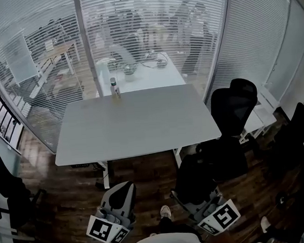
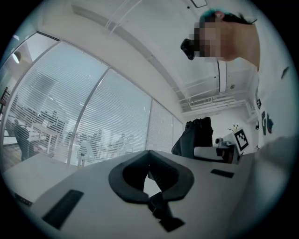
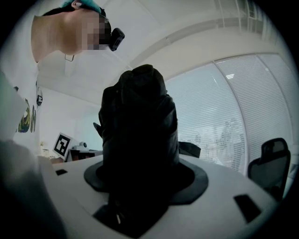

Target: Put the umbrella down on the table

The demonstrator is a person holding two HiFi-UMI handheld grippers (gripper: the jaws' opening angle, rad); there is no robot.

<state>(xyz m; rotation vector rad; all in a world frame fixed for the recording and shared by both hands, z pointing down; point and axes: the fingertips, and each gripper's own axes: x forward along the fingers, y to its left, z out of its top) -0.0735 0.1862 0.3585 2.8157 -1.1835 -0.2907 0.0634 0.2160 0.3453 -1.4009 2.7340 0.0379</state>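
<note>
Umbrella point(image 3: 138, 140), folded, is held clamped in the fingers of the right gripper point(image 1: 198, 201), with its long axis along them. The left gripper point(image 2: 149, 154) is closed on nothing. The table point(image 1: 136, 124) lies ahead, well apart; a forward carry is judged necessary.

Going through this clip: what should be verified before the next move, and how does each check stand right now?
1. Umbrella gripped by the right gripper: ok, jaws closed on it.
2. Left gripper free: ok, jaws together, nothing between them.
3. Bare space on the table: ok, the near side is open.
4. Bottle away from that space: ok, it stands at the far edge.
5. Umbrella above the tabletop: not ok, both grippers are short of the near edge, over the floor.
6. Office chair clear of the path: cannot tell.
</note>
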